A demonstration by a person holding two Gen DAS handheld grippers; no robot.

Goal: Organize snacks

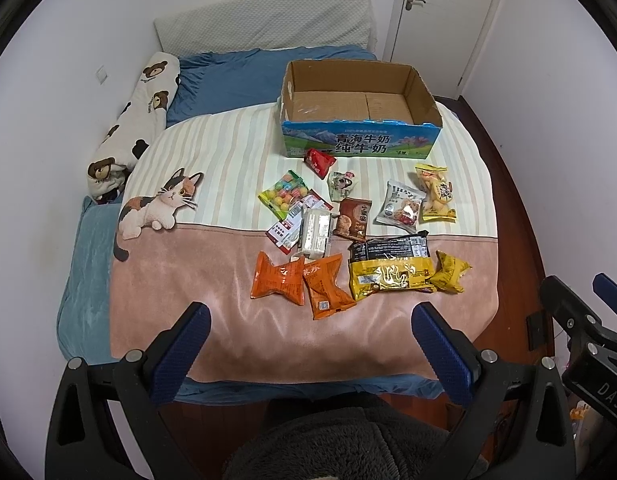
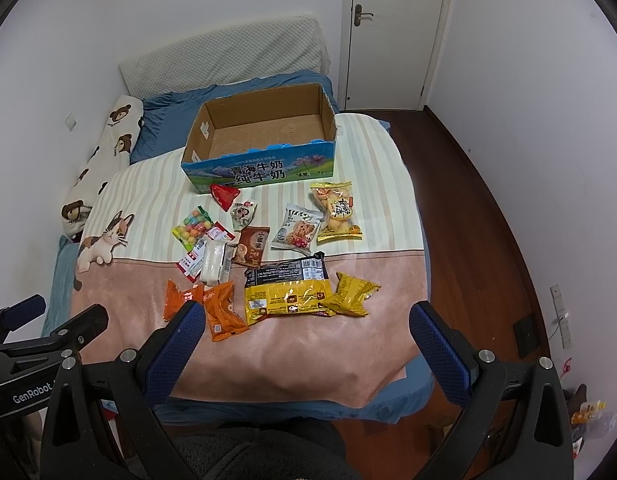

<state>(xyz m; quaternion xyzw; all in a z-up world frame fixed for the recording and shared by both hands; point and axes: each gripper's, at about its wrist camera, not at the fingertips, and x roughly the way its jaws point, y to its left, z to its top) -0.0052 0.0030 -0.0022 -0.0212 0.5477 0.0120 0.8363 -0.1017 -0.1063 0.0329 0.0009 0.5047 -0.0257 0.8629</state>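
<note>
Several snack packets lie on the bed blanket: two orange packets (image 1: 280,280) (image 2: 224,312), a yellow-and-black bag (image 1: 390,266) (image 2: 288,290), a small yellow packet (image 1: 450,272) (image 2: 352,294), a colourful candy bag (image 1: 284,194) (image 2: 192,228), a red packet (image 1: 319,161) (image 2: 224,195). An empty open cardboard milk box (image 1: 360,142) (image 2: 260,172) stands behind them. My left gripper (image 1: 310,324) is open and empty, held above the near edge of the bed. My right gripper (image 2: 308,324) is open and empty beside it, and shows in the left wrist view (image 1: 580,300).
A cat-print blanket (image 1: 228,280) covers the bed. A bear-print pillow (image 1: 136,120) lies at the left by the wall. Wooden floor (image 2: 468,220) and a white door (image 2: 392,32) are at the right. The left gripper shows in the right wrist view (image 2: 48,316).
</note>
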